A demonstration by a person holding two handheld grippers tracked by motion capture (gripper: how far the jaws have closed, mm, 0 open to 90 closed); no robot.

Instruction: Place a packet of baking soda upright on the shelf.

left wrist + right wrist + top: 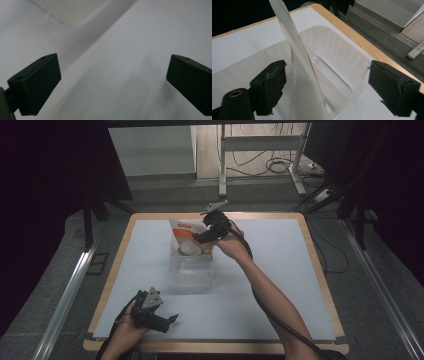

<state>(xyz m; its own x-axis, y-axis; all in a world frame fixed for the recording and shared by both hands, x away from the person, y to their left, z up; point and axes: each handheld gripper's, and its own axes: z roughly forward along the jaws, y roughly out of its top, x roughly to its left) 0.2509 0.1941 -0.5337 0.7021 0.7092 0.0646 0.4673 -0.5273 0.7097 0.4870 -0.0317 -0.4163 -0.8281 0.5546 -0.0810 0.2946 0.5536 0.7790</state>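
Observation:
A white and orange pouch [186, 236] with a red label stands upright in the far end of a clear plastic container [192, 272] at the table's middle. My right gripper [200, 239] is right beside the pouch, on its right. In the right gripper view the pouch [299, 62] is edge-on between the wide jaws of the open right gripper [327, 82], over the container [337, 57]. The left jaw is close to the pouch; I cannot tell if it touches. My left gripper [172, 322] rests open at the front left, with nothing between its jaws [113, 82].
The white table top [280, 270] has a wooden rim. A corner of the clear container [70, 10] lies ahead of the left gripper. Behind the table stand a desk frame [222, 165] and floor cables [280, 167]. Metal rails [70, 290] run along both sides.

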